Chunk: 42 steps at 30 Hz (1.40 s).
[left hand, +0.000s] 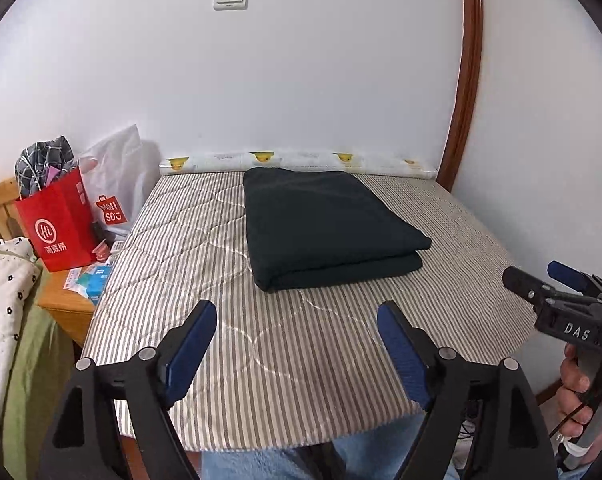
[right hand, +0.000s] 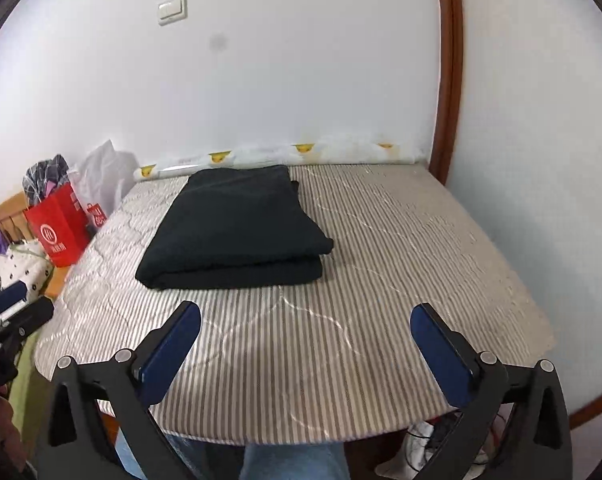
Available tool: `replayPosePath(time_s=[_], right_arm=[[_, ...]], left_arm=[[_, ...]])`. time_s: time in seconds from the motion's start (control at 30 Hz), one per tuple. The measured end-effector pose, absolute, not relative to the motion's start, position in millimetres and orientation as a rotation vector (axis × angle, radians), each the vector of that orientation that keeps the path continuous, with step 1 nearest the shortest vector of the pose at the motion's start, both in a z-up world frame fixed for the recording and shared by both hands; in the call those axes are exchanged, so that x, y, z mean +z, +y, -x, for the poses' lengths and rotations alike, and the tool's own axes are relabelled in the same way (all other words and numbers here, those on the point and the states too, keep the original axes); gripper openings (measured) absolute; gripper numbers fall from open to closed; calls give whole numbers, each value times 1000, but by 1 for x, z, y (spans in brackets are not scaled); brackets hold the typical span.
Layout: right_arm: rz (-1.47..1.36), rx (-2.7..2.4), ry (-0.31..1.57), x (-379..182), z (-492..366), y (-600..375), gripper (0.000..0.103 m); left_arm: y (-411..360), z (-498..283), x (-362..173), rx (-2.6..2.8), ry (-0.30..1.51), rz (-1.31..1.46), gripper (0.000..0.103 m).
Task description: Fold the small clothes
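Dark green folded garment lies on striped quilted bed; left tool, right tool gape empty. Risk: loose top layer may slide, unfold if nudged.

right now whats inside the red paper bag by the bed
A grey checked cloth bulges out of the top of the red paper bag, with a bit of purple beside it. Anything deeper is hidden by the bag's walls.
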State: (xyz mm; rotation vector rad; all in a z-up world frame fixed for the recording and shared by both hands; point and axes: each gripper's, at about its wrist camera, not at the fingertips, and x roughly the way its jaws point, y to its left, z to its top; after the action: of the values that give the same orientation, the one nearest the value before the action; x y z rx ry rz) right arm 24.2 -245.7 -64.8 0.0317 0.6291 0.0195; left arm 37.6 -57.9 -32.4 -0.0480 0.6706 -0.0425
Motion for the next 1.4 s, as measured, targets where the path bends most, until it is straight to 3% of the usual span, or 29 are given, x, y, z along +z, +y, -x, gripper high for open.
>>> replayPosePath(time_s=[1.4], right_arm=[[-17,30,624,-55,0,-254,103]], left_arm=[[-59,-17,-23,16,654,44,82]])
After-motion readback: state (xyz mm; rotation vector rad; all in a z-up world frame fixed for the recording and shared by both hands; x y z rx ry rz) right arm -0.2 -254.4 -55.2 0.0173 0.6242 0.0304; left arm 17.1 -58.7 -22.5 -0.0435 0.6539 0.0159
